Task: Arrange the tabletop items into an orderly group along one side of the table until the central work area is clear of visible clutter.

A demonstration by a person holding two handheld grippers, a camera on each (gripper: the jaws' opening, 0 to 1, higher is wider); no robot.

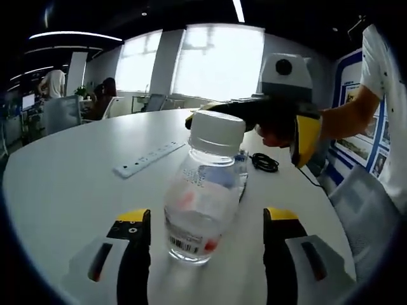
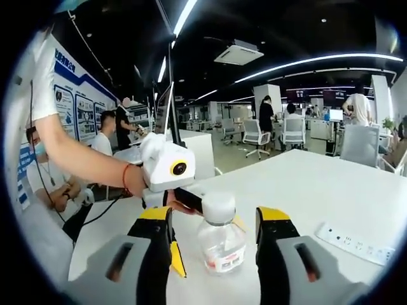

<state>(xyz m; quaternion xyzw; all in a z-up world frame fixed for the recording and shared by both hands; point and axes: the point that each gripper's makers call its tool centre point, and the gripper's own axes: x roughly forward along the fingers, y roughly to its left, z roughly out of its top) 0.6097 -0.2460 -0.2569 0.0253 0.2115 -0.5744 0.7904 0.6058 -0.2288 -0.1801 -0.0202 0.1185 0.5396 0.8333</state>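
Left gripper view: bottle [image 1: 202,194] btwn open fingers [image 1: 135,236].

The left gripper view is taken low over the white table [image 1: 76,184], looking along its own jaws toward the bright windows [image 1: 216,60]. The clear bottle [image 1: 202,197] is seen very close, between the jaw tips, with the right gripper [image 1: 280,114] facing back from just behind it. The right gripper view is aimed the opposite way, toward the open office, also low and close. The same bottle [image 2: 221,238], table [image 2: 318,184] and power strip [image 2: 356,244] are shared, with the left gripper [image 2: 168,168] seen beyond the bottle.
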